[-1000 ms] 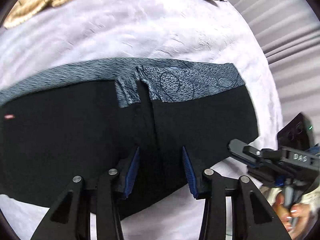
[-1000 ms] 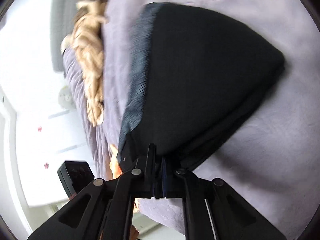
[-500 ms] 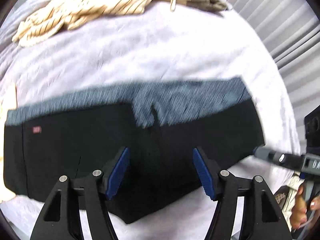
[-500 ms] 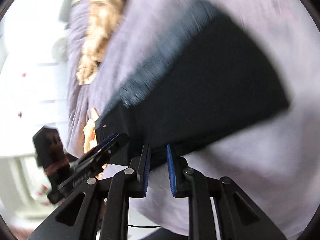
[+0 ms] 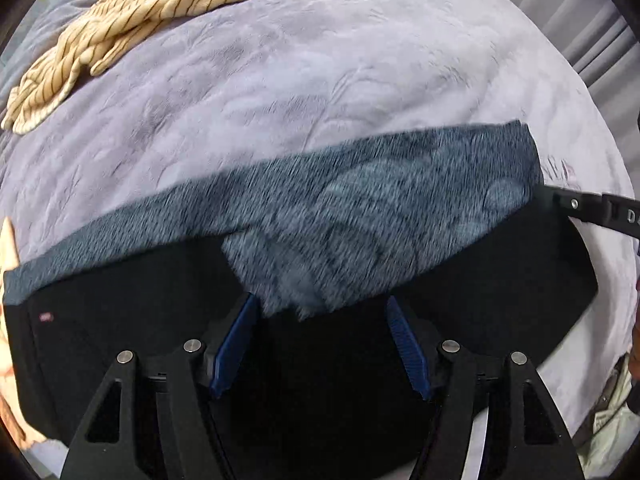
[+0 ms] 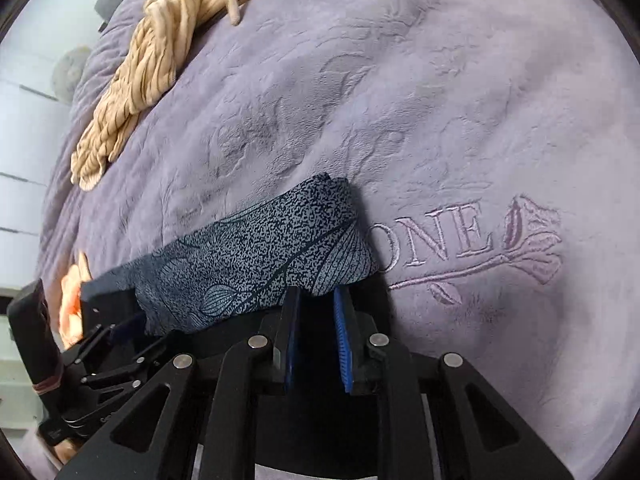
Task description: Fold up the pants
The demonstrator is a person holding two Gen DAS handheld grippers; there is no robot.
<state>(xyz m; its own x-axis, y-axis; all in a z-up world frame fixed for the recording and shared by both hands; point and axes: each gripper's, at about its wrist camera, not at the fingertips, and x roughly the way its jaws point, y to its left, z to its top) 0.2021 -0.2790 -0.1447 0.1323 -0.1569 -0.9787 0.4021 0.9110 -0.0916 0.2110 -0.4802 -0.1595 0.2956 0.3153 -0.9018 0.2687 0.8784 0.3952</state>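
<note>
The black pants [image 5: 160, 320], with their patterned blue-grey waistband [image 5: 360, 200] turned toward the far side, are laid out as a wide, flat band near the front edge of the lilac bedspread [image 5: 320, 80], well apart from the striped cream garment [image 5: 132, 20] heaped at the far edge. The left gripper [image 5: 322, 340] is held wide open over the middle of the dark cloth with nothing between its pads, and the right gripper [image 6: 316, 340] is parted to a narrow gap at the waistband's end, nothing being visibly clamped. A first fold is judged to be done, since the garment is seen as a short doubled band, while at least one more fold across its length is judged to be left.
</note>
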